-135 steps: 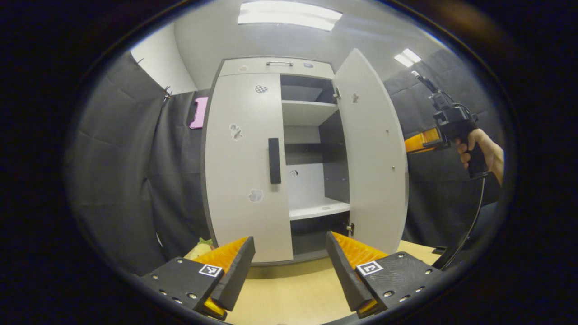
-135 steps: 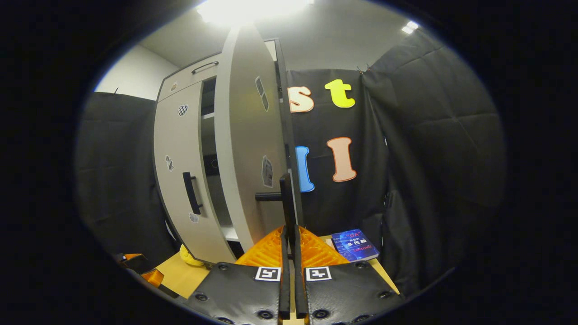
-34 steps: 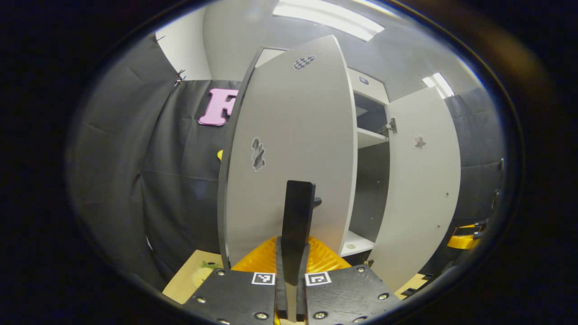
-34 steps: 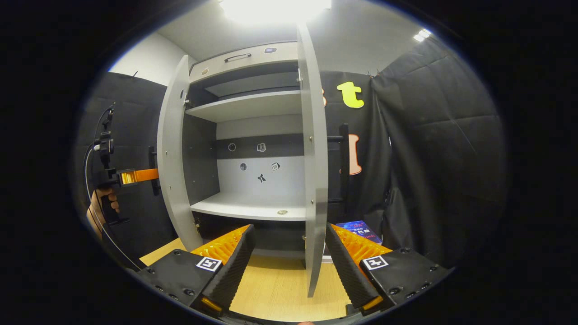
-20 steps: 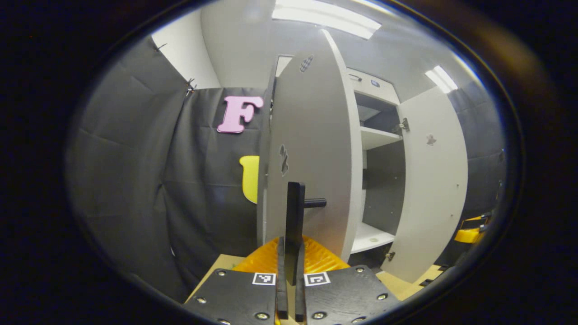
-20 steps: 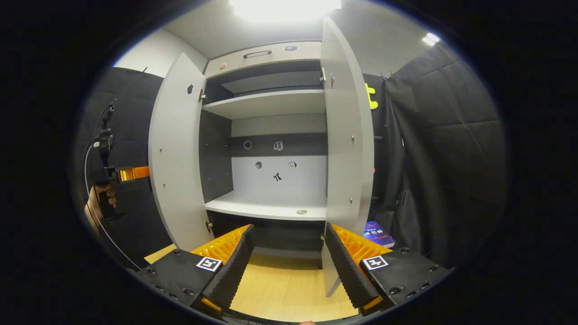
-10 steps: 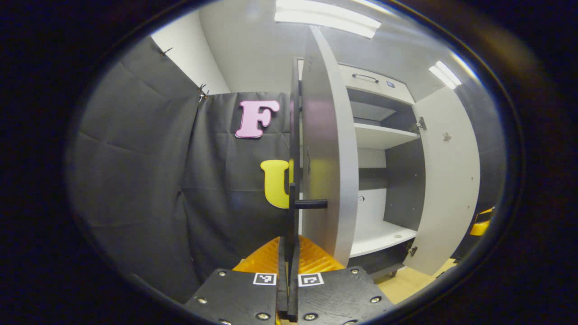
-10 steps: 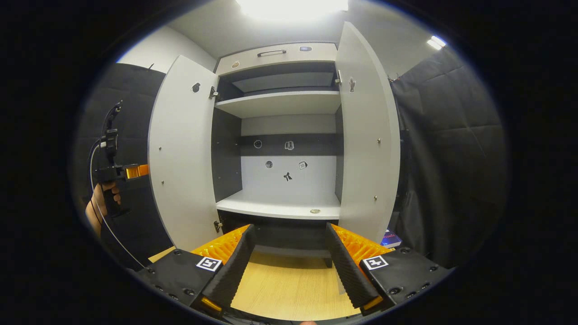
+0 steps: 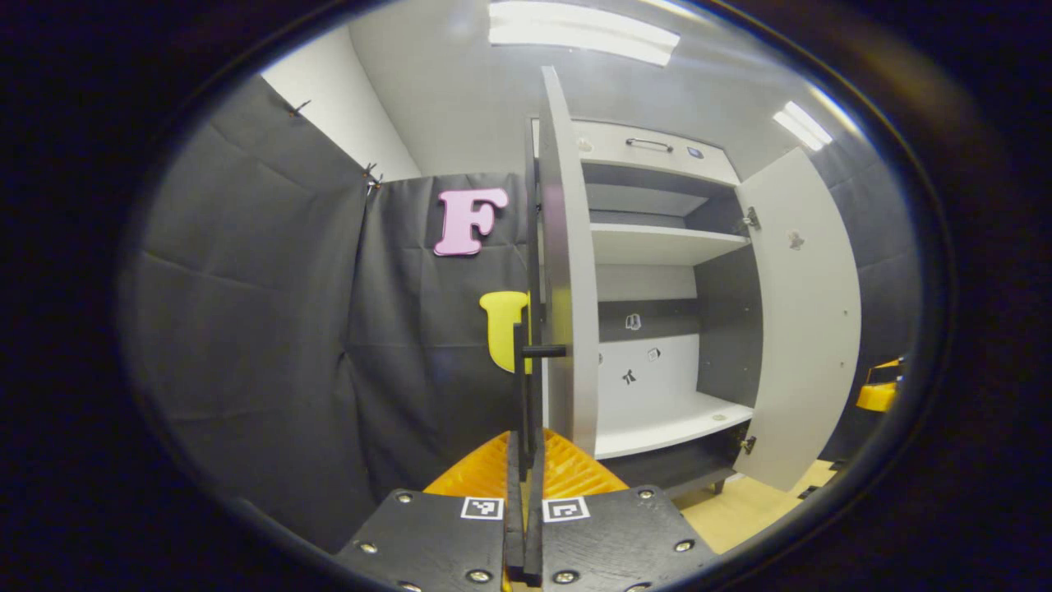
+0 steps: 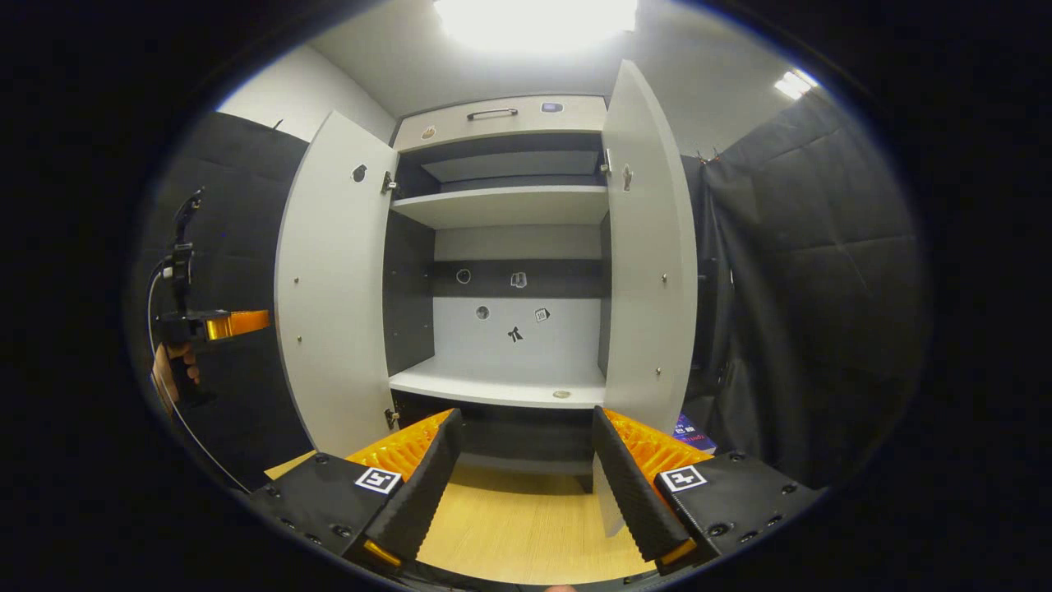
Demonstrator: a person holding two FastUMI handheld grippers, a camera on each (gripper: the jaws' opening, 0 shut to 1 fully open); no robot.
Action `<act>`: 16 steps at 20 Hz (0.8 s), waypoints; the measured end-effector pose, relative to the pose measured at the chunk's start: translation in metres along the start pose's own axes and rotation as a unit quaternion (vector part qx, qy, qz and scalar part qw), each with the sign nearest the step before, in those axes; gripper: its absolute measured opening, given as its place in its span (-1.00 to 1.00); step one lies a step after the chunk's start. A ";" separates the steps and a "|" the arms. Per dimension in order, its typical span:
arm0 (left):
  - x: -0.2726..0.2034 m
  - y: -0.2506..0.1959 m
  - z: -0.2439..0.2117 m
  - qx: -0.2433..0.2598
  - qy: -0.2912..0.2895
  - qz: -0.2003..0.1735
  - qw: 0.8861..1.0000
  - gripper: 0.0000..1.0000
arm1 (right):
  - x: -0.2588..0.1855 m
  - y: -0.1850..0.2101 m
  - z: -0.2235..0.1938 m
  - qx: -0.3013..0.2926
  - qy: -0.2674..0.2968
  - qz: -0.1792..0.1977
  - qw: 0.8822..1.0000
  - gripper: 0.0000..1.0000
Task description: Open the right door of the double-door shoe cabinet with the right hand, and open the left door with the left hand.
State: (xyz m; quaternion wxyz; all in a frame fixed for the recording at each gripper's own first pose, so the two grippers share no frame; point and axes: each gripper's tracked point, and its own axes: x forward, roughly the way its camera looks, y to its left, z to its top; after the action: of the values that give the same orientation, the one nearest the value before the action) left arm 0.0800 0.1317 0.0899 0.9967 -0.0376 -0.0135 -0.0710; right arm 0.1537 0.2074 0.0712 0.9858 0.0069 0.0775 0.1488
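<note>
The white shoe cabinet [image 10: 509, 123] stands with both doors swung wide. In the left gripper view the left door [image 9: 559, 247] is seen edge-on, and my left gripper [image 9: 523, 444] is shut on its black handle [image 9: 521, 386]. The right door [image 9: 809, 312] hangs open beyond it. In the right gripper view my right gripper [image 10: 526, 485] is open with nothing between its fingers, low in front of the cabinet and apart from the right door [image 10: 649, 263]. The left door [image 10: 329, 288] has the left gripper [image 10: 226, 323] behind its outer edge, held by a hand [image 10: 168, 370].
Inside are bare white shelves [image 10: 501, 205] and a back panel with small stickers [image 10: 515, 333]. The cabinet rests on a wooden table [image 10: 509, 526]. A blue book [image 10: 686, 427] lies on the table behind the right door. Black cloth walls close in on both sides.
The left door has swung further outward with my left gripper still on its handle. The right gripper has stayed open and pulled back slightly from the cabinet.
</note>
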 end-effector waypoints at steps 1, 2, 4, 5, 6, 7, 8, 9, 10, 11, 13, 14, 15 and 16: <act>-0.011 -0.006 -0.002 0.000 0.003 0.002 1.000 -1.00 | -0.004 -0.004 0.001 0.000 -0.002 0.002 1.000 0.89; -0.021 -0.015 -0.003 0.002 0.006 -0.001 1.000 -0.96 | -0.007 -0.009 0.002 -0.001 -0.006 0.002 1.000 0.96; -0.037 -0.032 -0.008 0.009 0.016 -0.005 1.000 -0.96 | -0.011 -0.017 0.003 0.000 -0.013 0.000 1.000 0.89; -0.047 -0.039 -0.010 0.012 0.019 -0.006 1.000 -0.96 | -0.014 -0.019 0.002 0.003 -0.014 0.002 1.000 0.96; -0.058 -0.046 -0.010 0.013 0.020 -0.004 1.000 -0.96 | -0.017 -0.021 0.002 0.005 -0.014 0.003 1.000 0.96; -0.066 -0.053 -0.009 0.014 0.020 -0.002 1.000 -0.96 | -0.020 -0.026 0.000 0.006 -0.016 0.002 1.000 0.96; -0.074 -0.059 -0.009 0.013 0.020 0.001 1.000 -0.96 | -0.024 -0.031 0.000 0.005 -0.018 -0.002 1.000 0.96; -0.081 -0.062 -0.012 0.014 0.022 0.004 1.000 -0.96 | -0.028 -0.035 -0.001 0.004 -0.023 -0.007 1.000 0.89; -0.088 -0.064 -0.018 0.014 0.024 0.007 1.000 -0.96 | -0.032 -0.039 -0.001 0.002 -0.027 -0.011 1.000 0.96; -0.097 -0.065 -0.024 0.014 0.027 0.012 0.999 -0.96 | -0.035 -0.042 -0.003 0.001 -0.030 -0.016 0.999 0.96; -0.107 -0.068 -0.034 0.014 0.036 0.021 0.999 -0.96 | -0.042 -0.046 -0.005 -0.002 -0.034 -0.021 0.999 0.89; -0.111 -0.070 -0.038 0.015 0.039 0.024 0.999 -0.96 | -0.046 -0.049 -0.006 -0.004 -0.036 -0.023 0.999 0.89; -0.116 -0.071 -0.042 0.016 0.043 0.028 0.999 -0.96 | -0.050 -0.053 -0.006 -0.004 -0.039 -0.026 0.999 0.96; -0.121 -0.072 -0.044 0.016 0.045 0.031 0.998 -0.96 | -0.053 -0.057 -0.006 -0.003 -0.042 -0.031 0.999 0.96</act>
State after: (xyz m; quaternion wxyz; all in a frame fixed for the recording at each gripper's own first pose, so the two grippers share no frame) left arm -0.0495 0.0748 0.0478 0.9985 -0.0190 0.0313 -0.0419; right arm 0.1189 0.1376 0.0713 0.9923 0.0077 0.0357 0.1181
